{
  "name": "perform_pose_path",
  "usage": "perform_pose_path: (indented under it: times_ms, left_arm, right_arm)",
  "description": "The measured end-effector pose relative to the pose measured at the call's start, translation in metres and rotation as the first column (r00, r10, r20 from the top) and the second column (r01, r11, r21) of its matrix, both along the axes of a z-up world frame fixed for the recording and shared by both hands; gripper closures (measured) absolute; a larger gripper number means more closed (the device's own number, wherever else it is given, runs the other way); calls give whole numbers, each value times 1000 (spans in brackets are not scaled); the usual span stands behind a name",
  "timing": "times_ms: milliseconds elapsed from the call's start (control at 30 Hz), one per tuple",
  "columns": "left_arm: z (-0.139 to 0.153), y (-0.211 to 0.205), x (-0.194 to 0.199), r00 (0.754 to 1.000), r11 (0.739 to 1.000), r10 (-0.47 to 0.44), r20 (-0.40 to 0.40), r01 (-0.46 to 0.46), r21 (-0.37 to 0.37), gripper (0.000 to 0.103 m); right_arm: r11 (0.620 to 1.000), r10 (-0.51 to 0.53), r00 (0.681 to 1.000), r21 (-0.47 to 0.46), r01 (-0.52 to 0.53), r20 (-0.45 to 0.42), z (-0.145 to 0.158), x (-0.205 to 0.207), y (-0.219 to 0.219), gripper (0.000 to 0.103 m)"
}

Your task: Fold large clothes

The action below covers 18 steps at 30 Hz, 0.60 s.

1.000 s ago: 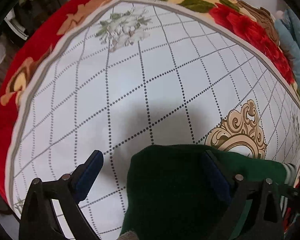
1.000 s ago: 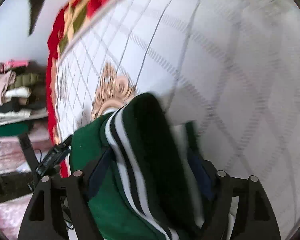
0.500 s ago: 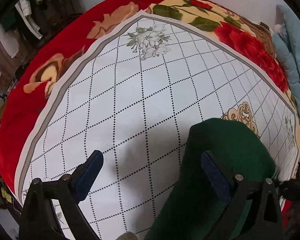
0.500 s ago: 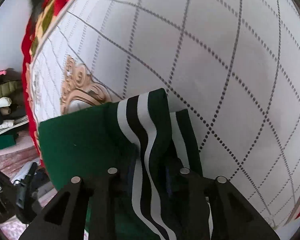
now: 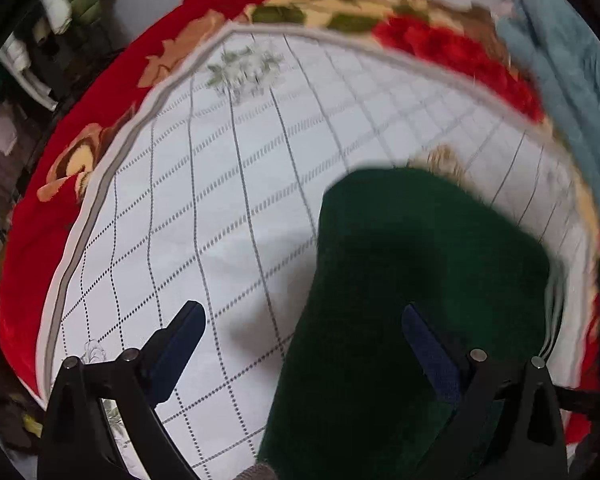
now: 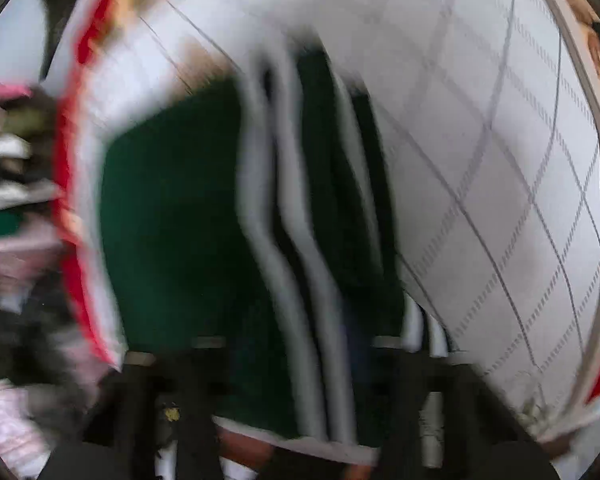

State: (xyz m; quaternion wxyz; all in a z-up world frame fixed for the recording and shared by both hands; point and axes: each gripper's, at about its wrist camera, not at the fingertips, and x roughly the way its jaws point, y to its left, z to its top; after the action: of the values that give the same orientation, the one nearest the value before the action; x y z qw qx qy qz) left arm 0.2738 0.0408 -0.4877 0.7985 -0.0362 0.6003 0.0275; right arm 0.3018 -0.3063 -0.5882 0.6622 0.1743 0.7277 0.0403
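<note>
**Green garment on the quilt, right gripper on its striped edge**

The left gripper (image 5: 300, 328) is wide open and holds nothing. The green garment (image 5: 412, 288) lies on the white quilt (image 5: 220, 200), under its right finger. The right gripper (image 6: 296, 344) is blurred; its fingers stand narrow around the striped band (image 6: 284, 240).

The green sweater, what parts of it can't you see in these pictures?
- Left wrist view: the green sweater runs off the bottom edge; the left gripper, wide open, has one finger covering some cloth.
- Right wrist view: motion blur smears the white stripes and the right gripper, so its grip cannot be read.
- The sweater's whole shape shows in neither view.
</note>
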Motion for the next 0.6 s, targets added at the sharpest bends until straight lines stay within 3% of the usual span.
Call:
perform_pose_path:
  times_ms: [33, 100, 200, 267, 300, 333, 400, 433, 467, 567, 600]
  left_arm:
    - [-13, -4, 0, 999, 1000, -18, -48, 19, 23, 2]
    - [-32, -5, 1, 993, 999, -22, -118, 26, 26, 2]
    - [-31, 0, 3, 993, 1000, -26, -118, 28, 9, 2]
    - [-20, 9, 3, 995, 999, -17, -96, 13, -49, 2]
    - [-16, 13, 2, 997, 997, -10, -80, 4, -81, 2]
    - [-10, 18, 1, 998, 992, 0, -62, -8, -125, 2]
    - [-10, 23, 0, 999, 985, 7, -52, -16, -174, 2]
    - [-15, 23, 1, 998, 981, 7, -64, -20, -193, 2]
    - [-21, 22, 3, 997, 977, 5, -83, -22, -213, 2]
    - [-41, 22, 10, 992, 952, -18, -121, -20, -304, 2]
    - [-47, 20, 12, 991, 946, -30, -133, -15, -325, 2]
  right_arm:
    - [999, 2, 1000, -49, -4, -23, -21, -4, -1, 103]
    - [999, -18, 999, -45, 17, -27, -35, -1, -3, 103]
    - [997, 23, 995, -70, -30, -99, -30, 12, 2, 103]
    - [999, 18, 996, -31, -21, -91, -19, 13, -3, 98]
    - [1000, -4, 998, 4, 4, -60, -7, 10, -12, 87]
    - [999, -22, 999, 29, 23, -26, 1, 7, -21, 47]
    - [995, -74, 996, 75, 70, 57, 13, -1, -40, 0]
    - [989, -105, 989, 118, 93, 102, 11, -6, -51, 0]
    - [982, -104, 991, 165, 89, 88, -1, -6, -55, 0]
    - [961, -62, 996, 267, 77, -65, -61, -5, -56, 0]
    - [946, -60, 997, 315, 76, -58, -71, -4, -56, 0]
